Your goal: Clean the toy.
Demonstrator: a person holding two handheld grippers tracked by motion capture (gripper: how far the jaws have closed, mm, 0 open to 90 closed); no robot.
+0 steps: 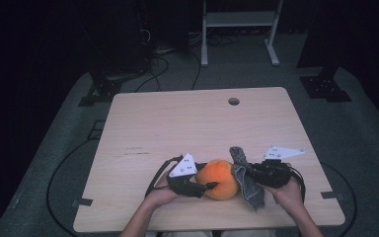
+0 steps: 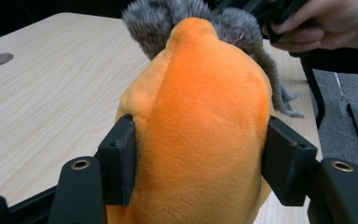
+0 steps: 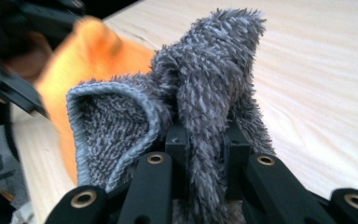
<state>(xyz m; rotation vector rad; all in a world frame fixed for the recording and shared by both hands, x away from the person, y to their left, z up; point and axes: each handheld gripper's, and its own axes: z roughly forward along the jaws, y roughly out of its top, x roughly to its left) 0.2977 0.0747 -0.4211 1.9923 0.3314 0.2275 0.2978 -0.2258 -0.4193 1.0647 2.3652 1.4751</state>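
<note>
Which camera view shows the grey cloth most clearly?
The right gripper view: the grey cloth is close and sharp, pinched between the right gripper's jaws. The high view shows it small, hanging beside the orange plush toy. The left gripper view shows just its fuzzy edge behind the toy.

right gripper (image 3: 205, 140) pinching a fold of grey cloth (image 3: 205, 93) | orange plush toy (image 3: 98, 51) sitting just behind the cloth | wooden table (image 3: 317, 84) lying beneath

Pale wooden table (image 1: 177, 123), grey floor (image 1: 365, 143), dark room
</note>
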